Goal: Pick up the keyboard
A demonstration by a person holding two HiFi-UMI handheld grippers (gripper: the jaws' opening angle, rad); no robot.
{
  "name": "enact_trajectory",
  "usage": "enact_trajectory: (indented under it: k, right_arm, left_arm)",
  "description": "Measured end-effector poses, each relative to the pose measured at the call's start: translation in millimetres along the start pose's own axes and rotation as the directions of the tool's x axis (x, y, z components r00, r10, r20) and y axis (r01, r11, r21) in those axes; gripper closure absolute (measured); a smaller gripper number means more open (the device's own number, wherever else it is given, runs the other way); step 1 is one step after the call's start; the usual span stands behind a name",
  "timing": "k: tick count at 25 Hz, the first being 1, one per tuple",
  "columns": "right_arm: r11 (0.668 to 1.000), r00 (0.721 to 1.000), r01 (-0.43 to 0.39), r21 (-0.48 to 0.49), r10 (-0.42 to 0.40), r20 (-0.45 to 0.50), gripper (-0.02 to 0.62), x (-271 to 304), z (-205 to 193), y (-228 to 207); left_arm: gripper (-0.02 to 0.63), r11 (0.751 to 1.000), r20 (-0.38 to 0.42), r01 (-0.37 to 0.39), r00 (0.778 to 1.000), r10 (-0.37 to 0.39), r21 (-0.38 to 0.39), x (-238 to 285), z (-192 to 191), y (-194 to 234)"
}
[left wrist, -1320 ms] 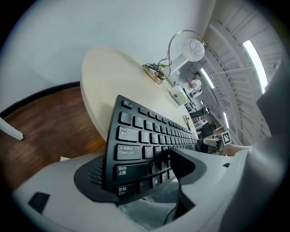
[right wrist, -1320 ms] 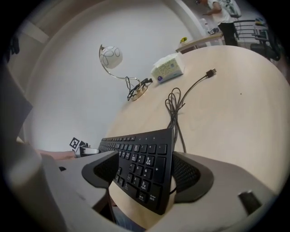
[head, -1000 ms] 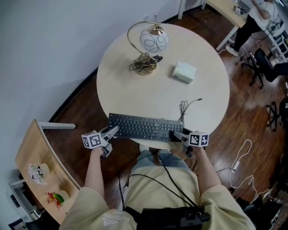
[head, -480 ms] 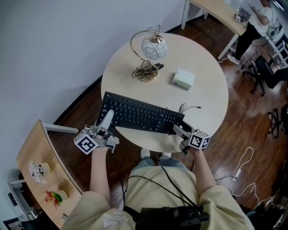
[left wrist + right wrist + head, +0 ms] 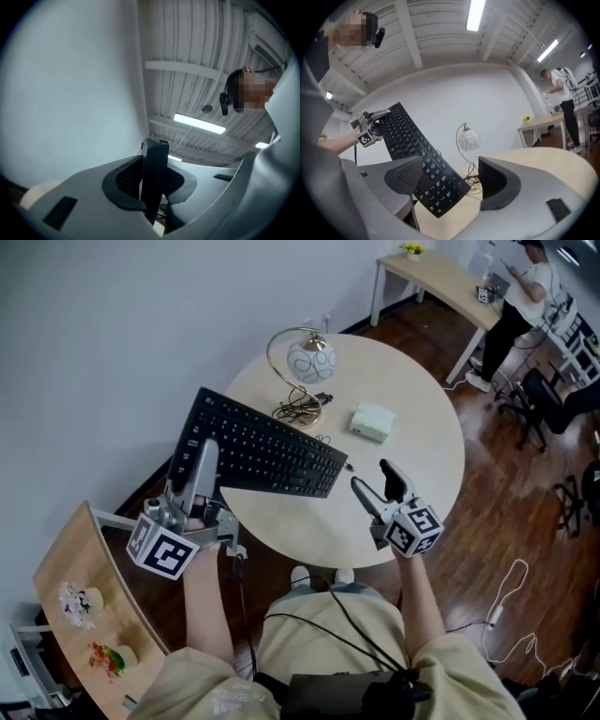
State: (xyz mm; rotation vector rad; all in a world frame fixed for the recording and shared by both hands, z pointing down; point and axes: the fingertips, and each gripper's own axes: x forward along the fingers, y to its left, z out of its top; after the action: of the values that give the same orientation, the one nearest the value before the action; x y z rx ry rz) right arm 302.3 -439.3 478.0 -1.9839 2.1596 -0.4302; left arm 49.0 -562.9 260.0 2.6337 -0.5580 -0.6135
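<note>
The black keyboard [image 5: 258, 446] hangs tilted above the round table [image 5: 403, 512], its left end highest. My left gripper [image 5: 202, 460] is shut on that left end; in the left gripper view the keyboard's edge [image 5: 154, 168] stands on end between the pressed jaws of the left gripper [image 5: 152, 187]. My right gripper [image 5: 373, 482] sits just off the keyboard's right end, jaws opening and not pressing it. In the right gripper view the keyboard [image 5: 417, 154] slants up to the left gripper [image 5: 365, 129], its lower end passing between the spread jaws of the right gripper [image 5: 450, 183] without touching the pads.
A globe lamp [image 5: 309, 362] with a coiled cord [image 5: 298, 409] and a white box [image 5: 372, 421] stand on the table's far half. A curved wooden shelf [image 5: 75, 615] is at lower left. A person [image 5: 520, 296] stands by a desk [image 5: 441, 277] at upper right.
The keyboard has left the table and swung up to the left. My left gripper rose with it, gripping its end. My right gripper let go of the right end and rose.
</note>
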Motion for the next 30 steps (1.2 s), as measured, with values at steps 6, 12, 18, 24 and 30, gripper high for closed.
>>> enact_trajectory:
  k: [6,12,18,24,30]
  right_arm:
    - [0.962,0.989,0.107,-0.251,-0.077,0.127,0.201,-16,92,36]
    - [0.929,0.962,0.199,-0.311,-0.125,0.243,0.204,-27,132,51]
    - [0.912,0.952,0.243,-0.329,-0.159,0.262,0.209,-36,135,45]
    - [0.918,0.967,0.207,-0.340,-0.140,0.211,0.209,-36,127,51]
    - [0.924,0.966,0.203,-0.325,-0.136,0.218,0.209,-39,137,52]
  left_arm:
    - [0.551,0.948,-0.092,-0.078,0.990,0.111,0.309,10,-34,-15]
    - [0.551,0.841,-0.119,-0.112,0.972,0.204,0.529,17,-80,-20]
    - [0.551,0.801,-0.144,-0.098,0.964,0.225,0.591,23,-101,-29]
    - [0.552,0.828,-0.160,-0.130,0.954,0.255,0.545,25,-105,-28]
    - [0.552,0.811,-0.166,-0.124,0.951,0.262,0.572,32,-102,-37]
